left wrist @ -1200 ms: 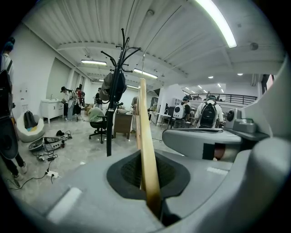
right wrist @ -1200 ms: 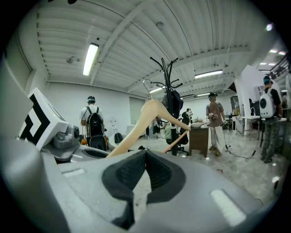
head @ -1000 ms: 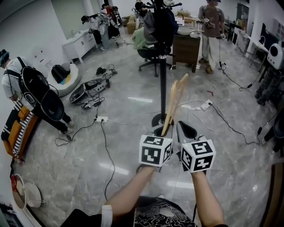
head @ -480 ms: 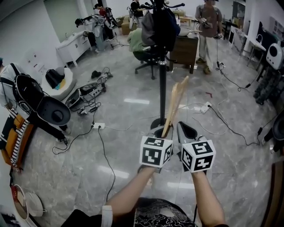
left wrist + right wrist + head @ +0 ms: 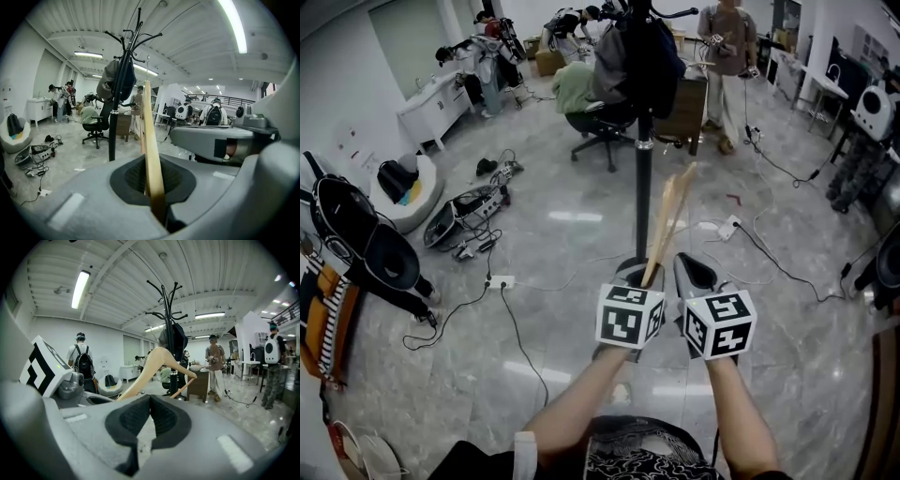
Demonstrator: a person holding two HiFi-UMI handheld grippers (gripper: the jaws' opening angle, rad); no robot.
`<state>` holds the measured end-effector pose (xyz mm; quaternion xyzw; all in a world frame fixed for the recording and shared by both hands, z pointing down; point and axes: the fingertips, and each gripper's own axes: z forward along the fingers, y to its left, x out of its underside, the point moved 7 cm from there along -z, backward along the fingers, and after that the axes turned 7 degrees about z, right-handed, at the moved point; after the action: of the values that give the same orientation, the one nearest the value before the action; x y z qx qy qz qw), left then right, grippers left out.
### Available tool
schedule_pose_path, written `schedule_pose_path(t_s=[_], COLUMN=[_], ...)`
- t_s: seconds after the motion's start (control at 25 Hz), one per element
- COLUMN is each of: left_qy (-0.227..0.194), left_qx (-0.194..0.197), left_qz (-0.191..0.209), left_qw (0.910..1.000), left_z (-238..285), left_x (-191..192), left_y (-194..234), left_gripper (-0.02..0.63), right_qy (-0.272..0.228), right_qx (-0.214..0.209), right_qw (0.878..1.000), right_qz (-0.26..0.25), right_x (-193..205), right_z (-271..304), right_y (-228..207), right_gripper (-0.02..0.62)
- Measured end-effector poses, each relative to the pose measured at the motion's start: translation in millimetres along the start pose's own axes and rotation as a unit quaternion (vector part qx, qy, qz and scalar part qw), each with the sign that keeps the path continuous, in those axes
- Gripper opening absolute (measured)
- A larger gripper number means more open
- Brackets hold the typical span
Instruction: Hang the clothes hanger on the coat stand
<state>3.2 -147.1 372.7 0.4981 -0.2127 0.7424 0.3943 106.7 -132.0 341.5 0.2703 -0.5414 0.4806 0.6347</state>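
Head view: two bare forearms reach forward over a grey glossy stone floor. The left claw and the right claw are held just beside each other. A pale wooden clothes hanger rises from the left claw and leans a little to the right.

Left gripper view: the left claw is clenched on the lower end of the hanger. The wood is pinched between the dark pads and is seen edge-on. A thin wire hook stands at its top.

Right gripper view: the right claw is closed, its pad tips meet and nothing is between them. The hanger shows ahead and to the left as a curved shoulder shape with a lower bar.

Hanger place: it is in the air, carried by the left claw only. It is in front of a black metal coat stand and is not on any of the hooks. In the head view its top appears just right of the pole.

Coat stand: it stands upright on a round base on the floor. Its curved hooks spread at the top, and dark garments hang on the upper part.

Surroundings: a black office chair is behind the stand. A standing person is further back on the right. Black cables and a white power strip lie on the floor at the left.
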Motion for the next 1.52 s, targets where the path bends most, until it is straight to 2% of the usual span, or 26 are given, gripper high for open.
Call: schedule_pose_path(t_s=[0.6,1.0,1.52], left_qy=[0.010,0.023,0.035], left_qx=[0.039,0.048,0.034], left_qz=[0.010,0.015,0.009], left_qw=[0.9991,0.9985,0.9988], left_z=[35.4,72.5,129.8], left_x=[-9.6,-11.6,-26.5], left_y=[79.4,95.7,106.3], left_gripper=[0.006,0.006,0.006], right_qy=[0.007,0.004,0.004], right_qx=[0.029,0.033,0.018], right_qw=[1.000,0.999,1.000], right_qz=[-0.004,0.004,0.009], right_x=[-13.6,-14.5,-29.3], right_z=[78.1,108.2,143.4], right_y=[14.7,-8.4,-59.3], right_gripper=[0.000,0.000,0.000])
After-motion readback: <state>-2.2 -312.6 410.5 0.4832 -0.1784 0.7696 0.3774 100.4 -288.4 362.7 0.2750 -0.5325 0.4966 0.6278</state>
